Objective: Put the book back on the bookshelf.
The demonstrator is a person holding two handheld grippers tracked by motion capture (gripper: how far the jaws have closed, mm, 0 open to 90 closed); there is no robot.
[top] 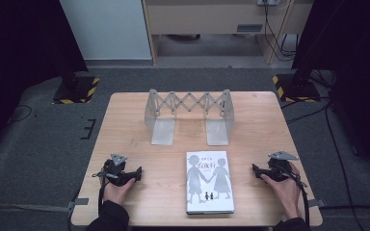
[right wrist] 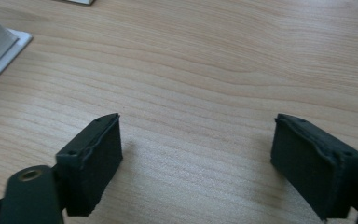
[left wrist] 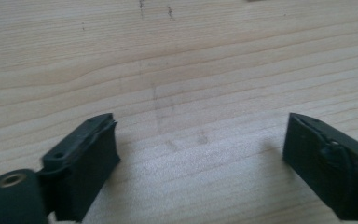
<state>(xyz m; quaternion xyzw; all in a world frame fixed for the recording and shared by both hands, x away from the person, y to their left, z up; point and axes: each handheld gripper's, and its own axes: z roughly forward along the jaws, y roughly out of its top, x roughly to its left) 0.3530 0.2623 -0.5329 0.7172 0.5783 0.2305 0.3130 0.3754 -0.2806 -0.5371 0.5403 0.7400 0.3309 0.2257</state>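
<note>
Both jaws spread, nothing held: left gripper (top: 136,173) and right gripper (top: 256,170) rest on the table (top: 125,120). Book (top: 209,182) lies flat near-centre between them, expanding bookend rack (top: 189,115) beyond it. Pinch the book's long edges evenly, tip it upright, then slot it.

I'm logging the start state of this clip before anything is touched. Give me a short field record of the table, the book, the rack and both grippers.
table: light wood
book: white cover with two dark silhouetted figures, lying flat near the front edge, between the grippers
rack: grey metal expanding bookend, standing behind the book, nothing in it
left gripper: resting on the table left of the book, jaws open, nothing between them
right gripper: resting on the table right of the book, jaws open, nothing between them
contact: neither gripper touches the book
</note>
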